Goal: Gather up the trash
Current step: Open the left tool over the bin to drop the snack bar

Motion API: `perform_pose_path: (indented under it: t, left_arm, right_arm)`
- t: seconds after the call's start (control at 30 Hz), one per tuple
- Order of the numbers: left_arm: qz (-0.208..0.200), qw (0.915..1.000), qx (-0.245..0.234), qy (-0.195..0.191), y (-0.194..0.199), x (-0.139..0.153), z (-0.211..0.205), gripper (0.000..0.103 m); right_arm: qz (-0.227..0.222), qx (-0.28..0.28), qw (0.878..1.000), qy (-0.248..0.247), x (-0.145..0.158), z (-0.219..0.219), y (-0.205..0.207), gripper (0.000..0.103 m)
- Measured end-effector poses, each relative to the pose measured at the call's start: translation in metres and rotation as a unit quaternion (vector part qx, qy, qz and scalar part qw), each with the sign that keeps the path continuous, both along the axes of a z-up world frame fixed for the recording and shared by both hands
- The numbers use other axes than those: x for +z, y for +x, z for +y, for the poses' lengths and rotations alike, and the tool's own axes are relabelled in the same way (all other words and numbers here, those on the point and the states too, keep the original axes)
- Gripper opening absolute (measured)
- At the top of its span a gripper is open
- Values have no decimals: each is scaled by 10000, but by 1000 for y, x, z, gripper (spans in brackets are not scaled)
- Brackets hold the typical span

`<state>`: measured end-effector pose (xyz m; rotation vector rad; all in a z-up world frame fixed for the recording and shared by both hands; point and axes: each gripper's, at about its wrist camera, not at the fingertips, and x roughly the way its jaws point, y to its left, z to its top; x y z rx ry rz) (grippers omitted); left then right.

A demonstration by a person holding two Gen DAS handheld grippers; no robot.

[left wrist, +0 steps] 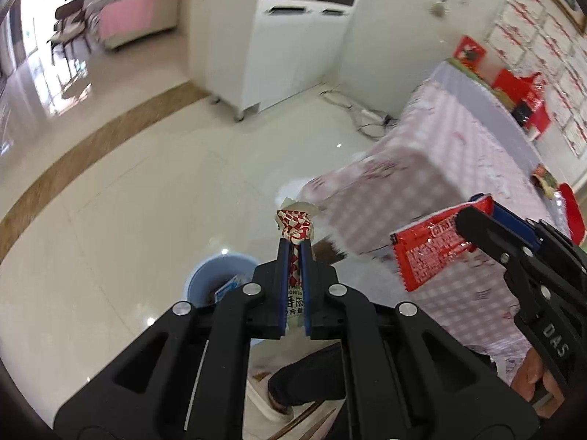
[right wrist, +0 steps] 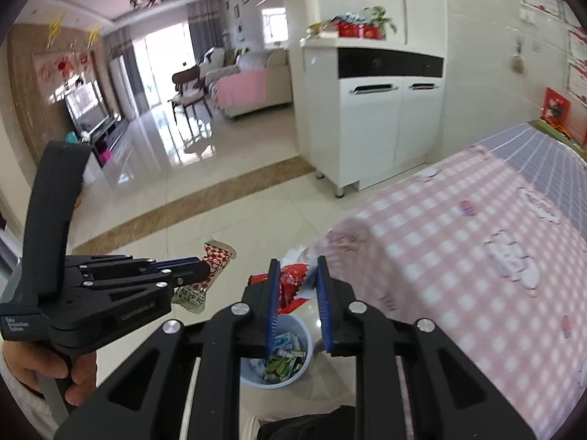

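My left gripper (left wrist: 294, 247) is shut on a red-and-white checkered wrapper (left wrist: 295, 227), held in the air above the floor. It also shows in the right wrist view (right wrist: 200, 271) with the same wrapper (right wrist: 216, 256). My right gripper (right wrist: 296, 269) has its jaws parted, with a red snack wrapper (right wrist: 291, 286) between them, above a pale blue bin (right wrist: 301, 333) that holds several wrappers. In the left wrist view the right gripper (left wrist: 473, 216) still has the red wrapper (left wrist: 429, 253) at its tips, and the bin (left wrist: 209, 275) stands on the floor below.
A table with a pink checkered cloth (right wrist: 477, 249) stands to the right, with red packets (left wrist: 528, 99) at its far edge. A white cabinet (right wrist: 370, 117) stands behind on the tiled floor (left wrist: 146, 201). Cables (left wrist: 363, 113) lie by the wall.
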<state>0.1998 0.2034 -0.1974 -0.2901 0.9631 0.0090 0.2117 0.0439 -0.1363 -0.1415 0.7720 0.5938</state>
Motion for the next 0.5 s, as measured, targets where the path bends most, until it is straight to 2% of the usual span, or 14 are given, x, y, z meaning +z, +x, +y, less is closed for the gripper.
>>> perform_pose_path:
  t: [0.13,0.27,0.3,0.37,0.4,0.5]
  left_arm:
    - [284,9993,170,-182,5,-15,14,8]
    - [438,9982,402,-47,5,-23,21,9]
    - [480,9979,421,-64,5,-24,22,15]
    - [514,9977,441,-94,5,-27,23,34]
    - [510,9976,466,-35,4,-28,23,52]
    - [450,9976,518,82,0,-28,23,53]
  right_arm:
    - [145,105,9998,-108,-15,16,1,19]
    - [282,168,9993,-153,-26,28,4,19]
    - [324,181,9992,-152,-29,30,5,19]
    - [374,206,9990,-159,-33,35,7,19]
    - [381,218,9989,-169,-34,36,7,19]
    - [408,248,9987,-185,-37,40,8,19]
